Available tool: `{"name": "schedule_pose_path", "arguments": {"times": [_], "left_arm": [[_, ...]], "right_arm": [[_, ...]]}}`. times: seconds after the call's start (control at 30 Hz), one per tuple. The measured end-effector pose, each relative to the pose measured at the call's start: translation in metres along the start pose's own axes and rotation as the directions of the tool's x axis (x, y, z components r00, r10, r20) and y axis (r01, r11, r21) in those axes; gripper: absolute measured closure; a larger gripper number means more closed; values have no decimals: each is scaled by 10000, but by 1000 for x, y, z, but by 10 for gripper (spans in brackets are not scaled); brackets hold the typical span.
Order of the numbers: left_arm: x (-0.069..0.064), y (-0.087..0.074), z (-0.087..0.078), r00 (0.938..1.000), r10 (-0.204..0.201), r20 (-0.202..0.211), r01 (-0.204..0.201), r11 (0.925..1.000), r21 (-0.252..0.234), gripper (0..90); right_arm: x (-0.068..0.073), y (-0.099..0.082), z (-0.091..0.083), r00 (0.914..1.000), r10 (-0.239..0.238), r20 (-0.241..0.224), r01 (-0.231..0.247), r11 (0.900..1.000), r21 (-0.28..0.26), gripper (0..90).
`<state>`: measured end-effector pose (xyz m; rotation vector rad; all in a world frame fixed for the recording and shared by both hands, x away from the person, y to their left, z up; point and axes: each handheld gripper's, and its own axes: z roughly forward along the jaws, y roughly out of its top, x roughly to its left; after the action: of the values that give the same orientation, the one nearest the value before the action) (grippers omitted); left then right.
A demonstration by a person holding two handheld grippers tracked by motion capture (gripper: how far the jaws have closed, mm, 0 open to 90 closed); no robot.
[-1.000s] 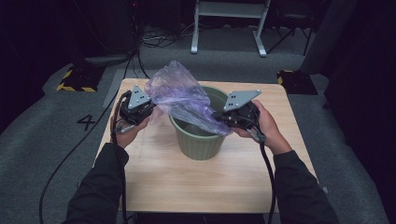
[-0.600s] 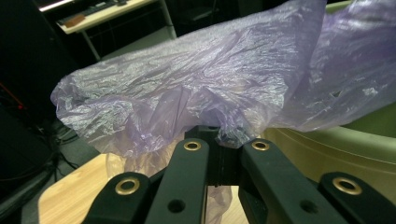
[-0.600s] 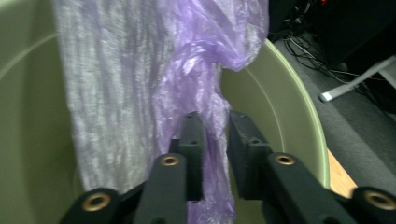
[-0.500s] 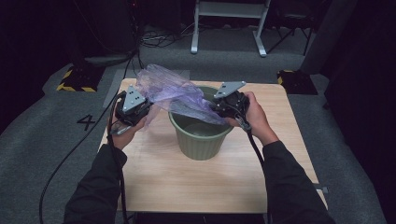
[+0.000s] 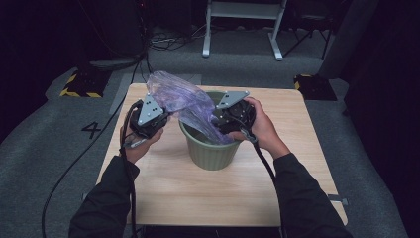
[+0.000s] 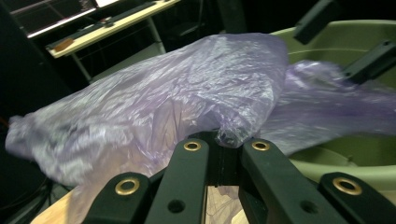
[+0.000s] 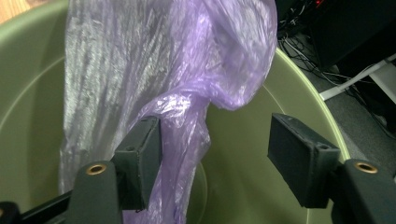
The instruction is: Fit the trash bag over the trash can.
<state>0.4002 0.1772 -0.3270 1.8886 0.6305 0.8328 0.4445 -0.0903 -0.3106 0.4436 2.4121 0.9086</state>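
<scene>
Purple bag (image 5: 185,101) hung half in the bin (image 5: 213,153) on the bench (image 5: 297,168), pinched by our left hand-held gripper (image 6: 219,149). Our right hand-held gripper (image 7: 215,158) had just spread its jaws, plastic brushing 1 pad, freeing that edge for a fresh grip. We read only a floor "4" (image 5: 91,130).

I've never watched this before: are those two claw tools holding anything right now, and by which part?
The left gripper is shut on an edge of the purple plastic bag. The right gripper, its jaws just opened, holds nothing.
</scene>
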Motion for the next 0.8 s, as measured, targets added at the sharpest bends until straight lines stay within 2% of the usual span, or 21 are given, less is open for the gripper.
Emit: {"name": "schedule_pose_path", "arguments": {"times": [0.17, 0.27, 0.37, 0.43, 0.53, 0.6, 0.67, 0.77, 0.8], "left_arm": [[-11, 6, 5, 9987, 355, 366, -359, 9993, 91, 897], [-18, 10, 7, 9973, 490, 551, -496, 9987, 92, 897], [-25, 13, 9, 9954, 736, 617, -749, 9970, 190, 897], [-28, 14, 11, 9937, 847, 737, -865, 9960, 220, 897], [-33, 16, 12, 9916, 901, 924, -923, 9955, 192, 897], [-37, 17, 13, 9896, 991, 1046, -1016, 9947, 185, 897], [-41, 19, 13, 9877, 1072, 1139, -1099, 9938, 180, 897], [-44, 20, 11, 9859, 1185, 1177, -1215, 9924, 185, 895], [-45, 20, 10, 9867, 1161, 1141, -1184, 9929, 143, 892]], "right_arm": [[4, 1, -11, 9989, 278, -389, -307, 9966, -764, 334], [7, 2, -20, 9964, 66, -841, -192, 9886, -1494, 286], [15, 5, -27, 9933, -271, -1126, 48, 9809, -1943, 260], [21, 6, -29, 9933, -400, -1087, 170, 9787, -2046, 265], [27, 7, -26, 9955, -408, -853, 246, 9828, -1830, 284], [28, 7, -22, 9966, -323, -761, 182, 9838, -1785, 343], [27, 6, -19, 9977, -183, -655, 70, 9857, -1686, 453], [26, 2, -17, 9954, -358, -892, 188, 9828, -1838, 711], [26, 1, -17, 9946, -418, -947, 232, 9815, -1899, 766]]}}
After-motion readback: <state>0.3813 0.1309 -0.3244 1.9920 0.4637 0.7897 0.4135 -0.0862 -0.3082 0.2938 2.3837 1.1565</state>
